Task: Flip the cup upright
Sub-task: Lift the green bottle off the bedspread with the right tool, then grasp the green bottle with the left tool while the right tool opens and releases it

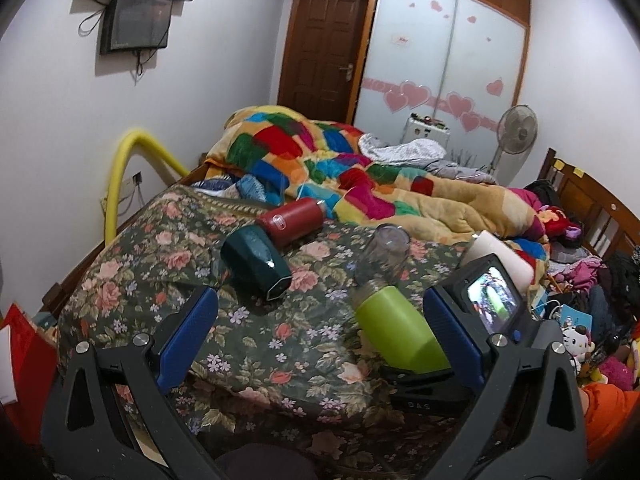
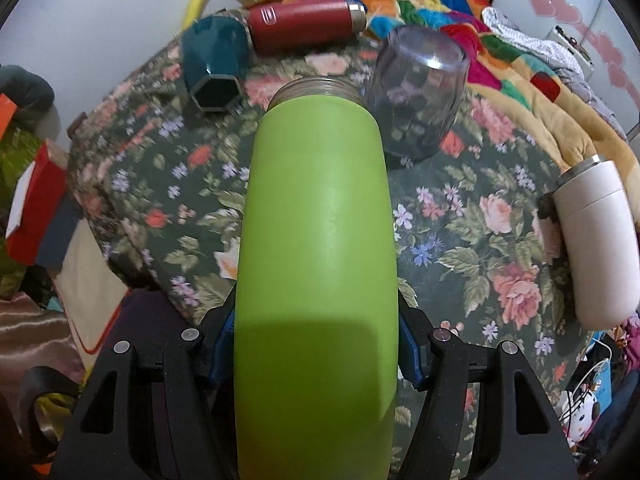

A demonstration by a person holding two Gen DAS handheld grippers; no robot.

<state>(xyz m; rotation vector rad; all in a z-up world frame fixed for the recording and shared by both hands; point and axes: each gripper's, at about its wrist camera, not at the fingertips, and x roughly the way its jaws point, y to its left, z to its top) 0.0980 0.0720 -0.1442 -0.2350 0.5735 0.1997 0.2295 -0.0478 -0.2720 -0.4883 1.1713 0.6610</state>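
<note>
The right claw (image 2: 316,344) squeezes the green cup (image 2: 316,240) low down, over the bed's (image 2: 460,248) middle; it looks hard, smooth, slippery, so hold tight; the left claw (image 1: 320,320) is open

The held cup (image 2: 316,264) is plain lime green with a bare silver threaded neck. The lying flask (image 2: 304,22) is dark red with a small white logo and a steel collar. The faceted cup (image 2: 214,60) is deep teal. The tumbler (image 2: 420,88) is clear with a grey-violet tint. The bottle (image 2: 596,240) is cream-white, steel-rimmed. The bedspread (image 1: 224,320) is dark green, printed with pink roses, small lilac flowers and pale leaves. The quilt (image 1: 320,152) is patchwork: red, blue, green, orange, yellow, magenta on tan. Both grippers, left (image 1: 320,328) and right (image 2: 316,344), are black with blue pads (image 1: 188,336).
</note>
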